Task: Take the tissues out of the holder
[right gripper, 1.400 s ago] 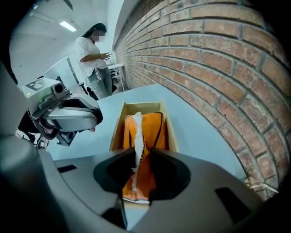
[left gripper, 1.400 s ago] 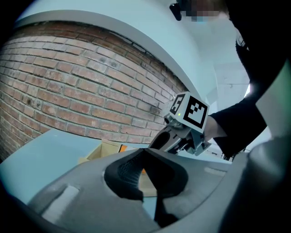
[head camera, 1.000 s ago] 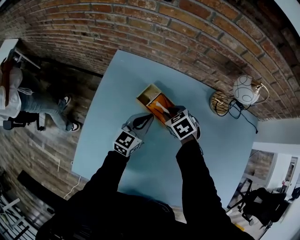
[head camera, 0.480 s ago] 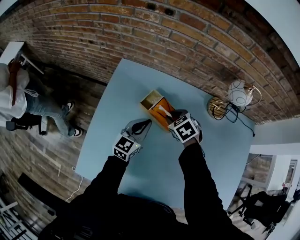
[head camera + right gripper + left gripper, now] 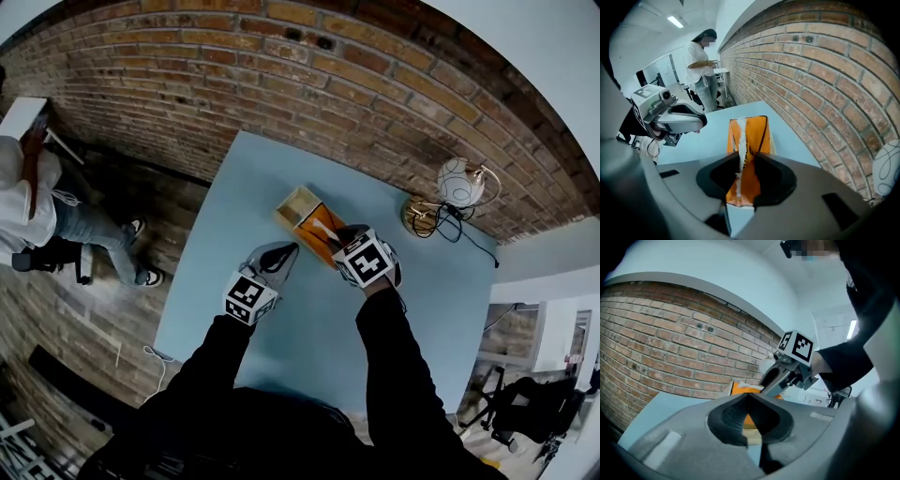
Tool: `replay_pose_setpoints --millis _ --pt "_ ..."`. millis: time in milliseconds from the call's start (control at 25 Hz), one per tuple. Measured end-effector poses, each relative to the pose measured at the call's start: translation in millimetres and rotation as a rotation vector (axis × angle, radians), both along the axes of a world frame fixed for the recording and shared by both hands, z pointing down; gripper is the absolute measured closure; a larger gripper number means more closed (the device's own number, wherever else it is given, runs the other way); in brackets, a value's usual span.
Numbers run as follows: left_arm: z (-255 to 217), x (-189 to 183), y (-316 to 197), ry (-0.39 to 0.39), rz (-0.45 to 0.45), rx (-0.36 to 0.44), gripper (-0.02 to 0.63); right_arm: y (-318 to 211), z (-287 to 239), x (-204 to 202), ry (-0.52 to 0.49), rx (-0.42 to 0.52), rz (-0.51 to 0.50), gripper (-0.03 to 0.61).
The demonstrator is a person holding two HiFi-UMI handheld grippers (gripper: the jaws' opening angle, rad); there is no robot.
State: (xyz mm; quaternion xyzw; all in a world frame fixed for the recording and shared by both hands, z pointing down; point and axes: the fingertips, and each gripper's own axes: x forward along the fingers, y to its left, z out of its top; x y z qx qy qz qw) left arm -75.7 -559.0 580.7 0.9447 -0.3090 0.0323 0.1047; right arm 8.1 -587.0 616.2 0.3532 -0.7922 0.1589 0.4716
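Tabletop [image 5: 234, 197] – light blue, set against a brick wall [image 5: 281, 75]

Holder [image 5: 298, 201] – open wooden box near the middle of the tabletop, an orange pack [image 5: 317, 232] inside it. A white tissue [image 5: 739, 140] stands up from the pack's slot

Right tongs [image 5: 743, 157] – over the near end of the pack, jaws a narrow gap apart. The tissue rises between them, close against the left-hand jaw; a firm pinch cannot be made out

Left tongs [image 5: 746, 398] – jaws brought together, nothing between them, tip just beside the holder's near side [image 5: 284, 251]

Lamp [image 5: 457, 181] – white globe on a gold base, far right corner, well apart from the holder

Person [image 5: 701, 65] – standing by the wall
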Motion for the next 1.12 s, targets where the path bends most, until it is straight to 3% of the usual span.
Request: replay_pose_setpoints --millis 360,560,880,1120 --pt "-4.5 0.0 34.4 -0.011 0.025 0.000 0.604 43.9 -2.7 -6.8 0.002 0.007 -0.009 0.469" --pt "8.1 -5.2 60.9 -0.011 0.040 -0.039 0.604 75.0 5.6 -13.0 -0.003 0.010 -0.005 0.469" --pt "33.6 -4.5 95.8 -0.072 0.071 -0.048 0.604 112.2 28.4 -23.7 -0.047 -0.004 -0.008 0.468" --pt "67.9 -2.6 117.4 -0.118 0.112 -0.103 0.604 133.3 56.0 -29.5 -0.059 -0.031 0.003 0.468"
